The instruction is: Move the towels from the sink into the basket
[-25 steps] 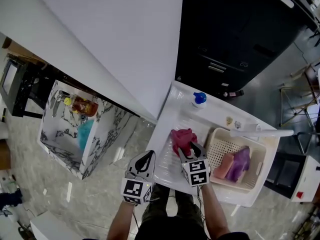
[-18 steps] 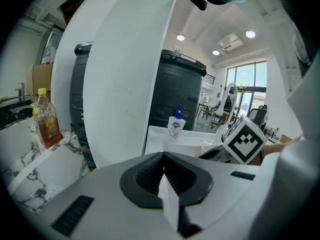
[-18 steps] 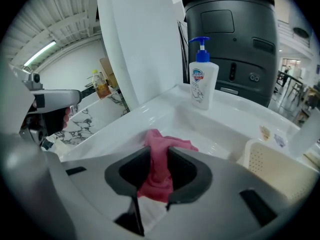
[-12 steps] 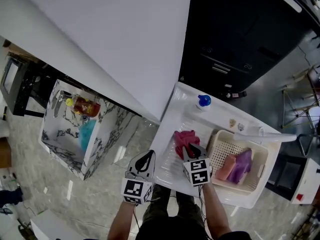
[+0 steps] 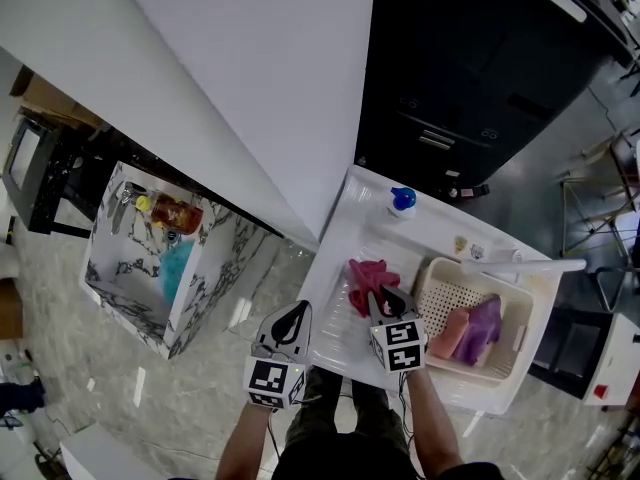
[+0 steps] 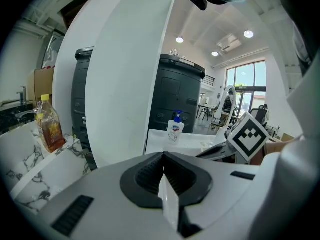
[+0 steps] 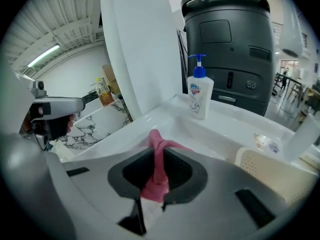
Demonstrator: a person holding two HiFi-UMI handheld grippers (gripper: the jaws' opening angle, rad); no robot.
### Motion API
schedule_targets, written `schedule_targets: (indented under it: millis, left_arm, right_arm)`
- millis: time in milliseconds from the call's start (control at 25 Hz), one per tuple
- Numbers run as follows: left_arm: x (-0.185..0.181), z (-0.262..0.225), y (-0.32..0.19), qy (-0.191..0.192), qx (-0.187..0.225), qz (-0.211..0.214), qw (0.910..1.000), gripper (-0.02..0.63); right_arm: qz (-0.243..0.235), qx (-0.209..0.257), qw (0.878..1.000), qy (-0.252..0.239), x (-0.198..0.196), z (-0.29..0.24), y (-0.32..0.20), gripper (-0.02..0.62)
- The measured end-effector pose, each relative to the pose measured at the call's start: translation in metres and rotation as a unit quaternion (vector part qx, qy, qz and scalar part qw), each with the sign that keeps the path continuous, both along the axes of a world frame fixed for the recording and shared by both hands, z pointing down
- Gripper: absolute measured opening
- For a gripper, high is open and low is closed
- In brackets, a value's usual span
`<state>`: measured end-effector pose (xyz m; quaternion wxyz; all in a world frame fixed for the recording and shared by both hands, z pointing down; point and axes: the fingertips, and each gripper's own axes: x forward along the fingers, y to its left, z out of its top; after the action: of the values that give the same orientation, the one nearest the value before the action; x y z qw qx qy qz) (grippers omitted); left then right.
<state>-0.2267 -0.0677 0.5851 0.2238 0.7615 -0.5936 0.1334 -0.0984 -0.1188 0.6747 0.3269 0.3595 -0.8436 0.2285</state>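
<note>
A red towel (image 5: 366,278) lies bunched in the white sink (image 5: 343,330). My right gripper (image 5: 386,295) is over the towel's near edge and its jaws are closing. In the right gripper view a fold of the red towel (image 7: 159,160) is pinched upright between the jaws of the right gripper (image 7: 158,173). The cream basket (image 5: 440,301) stands to the right in the sink, with a pink towel (image 5: 448,334) and a purple towel (image 5: 481,325) inside. My left gripper (image 5: 294,310) hangs off the sink's left edge, shut and empty; the left gripper (image 6: 164,176) shows its jaws together.
A soap bottle (image 5: 401,200) stands at the sink's far corner, and a white faucet (image 5: 520,265) reaches over the basket. A marble shelf with an oil bottle (image 5: 166,211) stands to the left. A black cabinet rises behind the sink.
The right gripper's jaws have closed from wide open onto a fold of the red towel. The left gripper has stayed where it was.
</note>
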Motion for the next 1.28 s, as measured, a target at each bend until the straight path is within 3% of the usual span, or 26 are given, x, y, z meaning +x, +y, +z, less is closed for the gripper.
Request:
schedule_targets:
  millis: [680, 1280]
  left_arm:
    - [0.029, -0.062, 0.023, -0.012, 0.060, 0.021, 0.9979, 0.008]
    - [0.061, -0.131, 0.033, -0.016, 0.130, 0.052, 0.9900, 0.008]
  right_arm:
    - [0.028, 0.103, 0.994, -0.038, 0.031, -0.100, 0.012, 0.071]
    - [0.080, 0.204, 0.974, -0.061, 0.082, -0.204, 0.031, 0.071]
